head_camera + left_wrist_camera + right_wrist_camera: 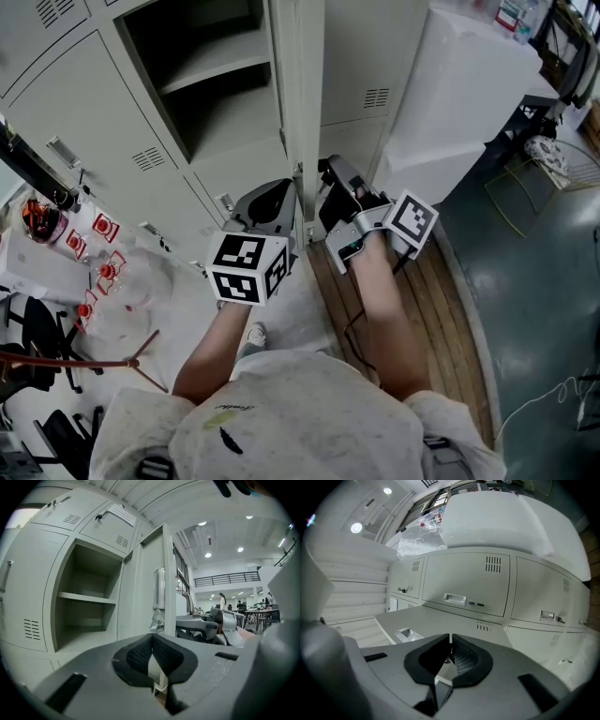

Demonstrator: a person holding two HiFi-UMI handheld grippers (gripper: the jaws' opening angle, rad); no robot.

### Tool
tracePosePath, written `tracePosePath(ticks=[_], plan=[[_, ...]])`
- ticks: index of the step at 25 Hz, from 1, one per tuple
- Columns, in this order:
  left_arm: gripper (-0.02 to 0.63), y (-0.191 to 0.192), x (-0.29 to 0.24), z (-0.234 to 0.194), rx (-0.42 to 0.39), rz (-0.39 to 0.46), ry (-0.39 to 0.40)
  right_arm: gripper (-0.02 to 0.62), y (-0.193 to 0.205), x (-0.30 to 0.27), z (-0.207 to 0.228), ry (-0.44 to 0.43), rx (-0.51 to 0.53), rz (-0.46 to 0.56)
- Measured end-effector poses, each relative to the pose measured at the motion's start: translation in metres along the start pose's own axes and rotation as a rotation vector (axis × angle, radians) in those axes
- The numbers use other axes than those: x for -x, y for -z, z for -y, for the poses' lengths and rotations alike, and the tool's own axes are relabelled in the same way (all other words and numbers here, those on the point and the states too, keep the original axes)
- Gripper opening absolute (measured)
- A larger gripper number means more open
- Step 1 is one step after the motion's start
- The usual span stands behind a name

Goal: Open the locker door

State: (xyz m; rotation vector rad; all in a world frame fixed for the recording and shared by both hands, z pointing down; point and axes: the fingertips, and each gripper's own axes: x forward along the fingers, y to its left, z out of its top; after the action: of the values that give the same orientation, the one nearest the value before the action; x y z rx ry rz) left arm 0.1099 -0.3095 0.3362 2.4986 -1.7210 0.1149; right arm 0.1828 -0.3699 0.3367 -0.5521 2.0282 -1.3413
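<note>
The grey locker door [302, 112] stands swung out, edge-on between my two grippers. Left of it, the open compartment [206, 75] shows one shelf [86, 598] inside. My left gripper [281, 192] is on the compartment side, shut, its pads meeting in front of the door's edge and latch [157, 620]. My right gripper [330, 173] is on the door's outer side and right against it. It is shut too, over the door face [440, 620] near a recessed handle [405, 633] and vent slots [485, 626]. I cannot tell whether it holds a small metal bit behind its pads.
Shut lockers [66, 112] fill the wall to the left and right [464, 585]. A large white block [469, 94] stands at the right. A wooden floor strip [422, 300] lies underfoot. A table with red items [84, 253] and a tripod [94, 361] are at the left.
</note>
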Motion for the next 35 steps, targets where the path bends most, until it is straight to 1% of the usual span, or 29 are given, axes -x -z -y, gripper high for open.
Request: tracePosePath(ticks=[6, 16, 29, 35], plan=[[0.006, -0.001, -0.010, 0.011, -0.004, 0.002, 0.021, 0.020, -0.019, 0.005, 0.004, 0.012, 0.019, 0.017], [0.006, -0.001, -0.019, 0.019, -0.004, 0.002, 0.045, 0.020, -0.053, 0.012, 0.011, 0.050, 0.063, 0.079], [0.006, 0.000, -0.029, 0.022, 0.001, -0.006, 0.088, 0.018, -0.069, 0.012, 0.011, 0.099, 0.153, 0.100], [0.006, -0.001, -0.032, 0.020, 0.003, -0.006, 0.105, 0.018, -0.074, 0.017, 0.007, 0.130, 0.207, 0.147]])
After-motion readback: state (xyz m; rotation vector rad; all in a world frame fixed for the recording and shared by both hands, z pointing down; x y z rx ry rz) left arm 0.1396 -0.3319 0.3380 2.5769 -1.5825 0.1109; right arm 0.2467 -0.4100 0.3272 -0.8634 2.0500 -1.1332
